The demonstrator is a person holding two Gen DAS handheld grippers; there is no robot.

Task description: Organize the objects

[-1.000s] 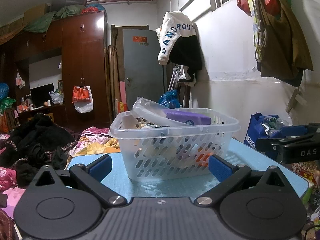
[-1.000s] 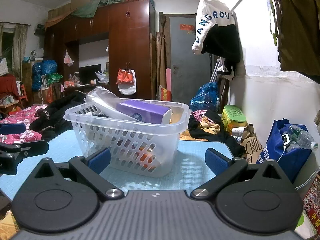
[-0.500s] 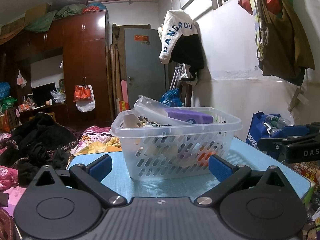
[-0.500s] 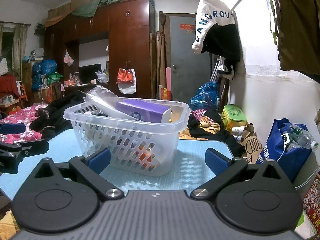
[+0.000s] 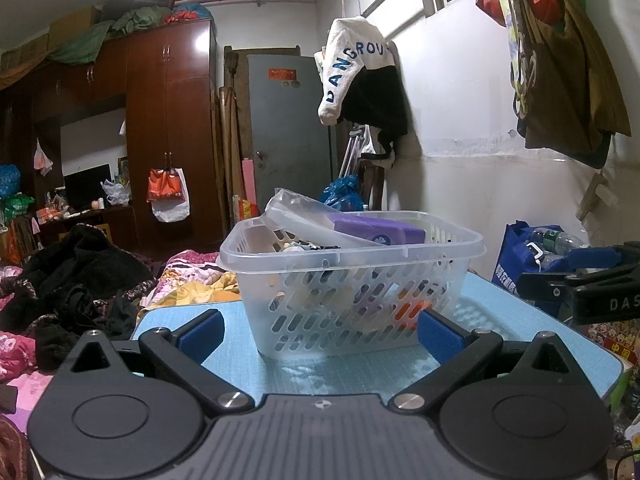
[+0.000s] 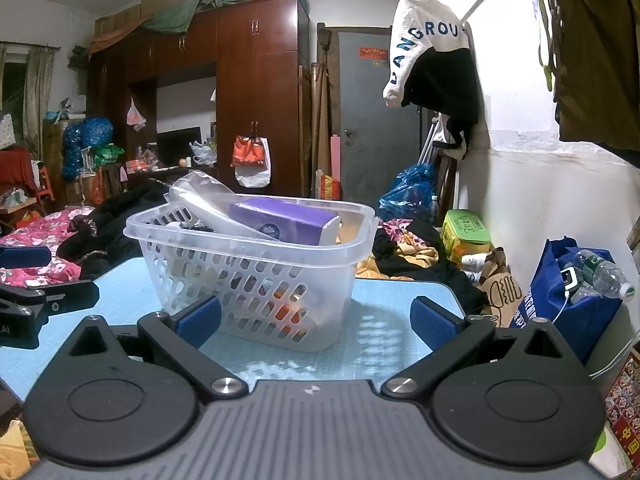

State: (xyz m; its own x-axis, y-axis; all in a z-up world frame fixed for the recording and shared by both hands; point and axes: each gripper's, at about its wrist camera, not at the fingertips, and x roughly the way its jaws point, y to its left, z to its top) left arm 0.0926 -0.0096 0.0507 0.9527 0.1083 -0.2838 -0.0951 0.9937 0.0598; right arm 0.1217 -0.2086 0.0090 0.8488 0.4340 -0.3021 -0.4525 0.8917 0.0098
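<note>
A clear plastic basket (image 5: 280, 256) stands on the light blue table (image 5: 360, 372); it also shows in the right wrist view (image 6: 352, 248). Inside lie a purple tissue pack (image 5: 378, 230) (image 6: 280, 216), a clear plastic bag (image 5: 296, 210) and small items, one orange. My left gripper (image 5: 320, 334) is open and empty, just in front of the basket. My right gripper (image 6: 316, 318) is open and empty, in front of the basket's right part. Each gripper shows at the edge of the other's view.
A blue bag (image 6: 576, 304) with a bottle stands on the floor right of the table. Dark clothes (image 5: 72, 280) and bedding lie at the left. A wardrobe (image 5: 168, 132) and grey door (image 5: 288, 128) stand behind. A white wall with hanging clothes is at the right.
The left wrist view has shifted slightly, so the basket sits a little further right and higher in it. The right wrist view is nearly unchanged. Both grippers stay open.
</note>
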